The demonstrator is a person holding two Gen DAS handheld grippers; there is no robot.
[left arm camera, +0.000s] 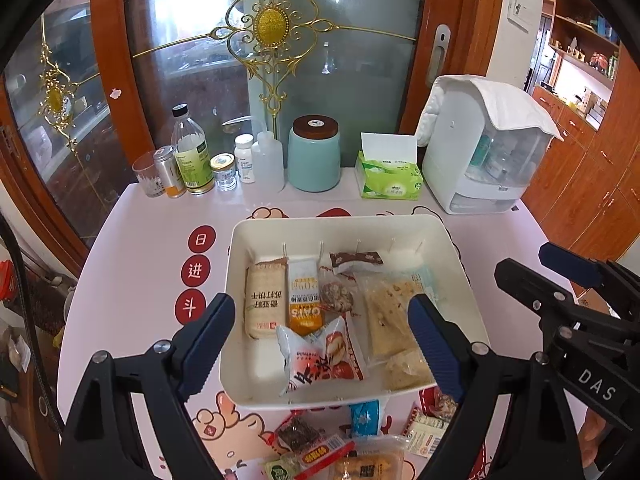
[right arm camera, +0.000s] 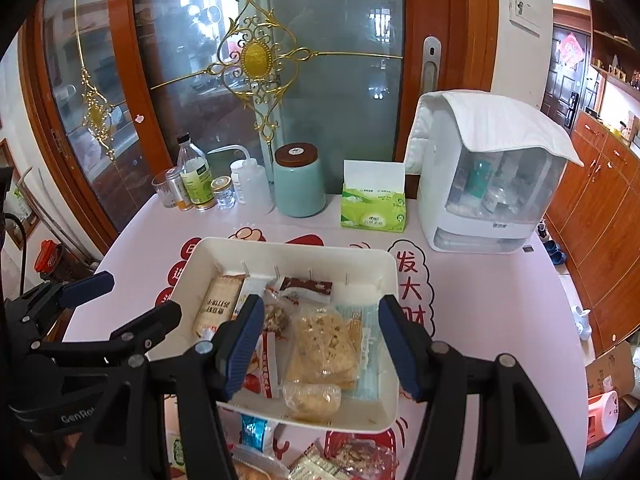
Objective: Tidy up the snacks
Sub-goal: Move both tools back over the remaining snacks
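Both tongs are seen standing apart with nothing between them: the left tongs [left arm camera: 322,332] are spread wide over the near half of the white tray [left arm camera: 448,240], and the right tongs [right arm camera: 320,344] are held at a middling gap over the tray's right part, no packet being pinched by either. Several snacks are already laid in the tray, among them a red-and-white pastry packet [left arm camera: 324,356] leaning against its near wall and a pale crumbly cake [right arm camera: 326,344] framed by the right tongs. The unsorted snacks [left arm camera: 340,444] are left on the counter [left arm camera: 132,264] just in front of the tray's near rim, below and behind both sets of tips. A blue packet [left arm camera: 364,418] lies closest to the rim, about midway between the two hands, its long axis running towards the tray. It is judged that either hand must be drawn back and lowered before the next packet can be taken. Bottles, a teal jar [left arm camera: 314,156] and a tissue box [left arm camera: 390,180] are ranged along the counter's far edge.
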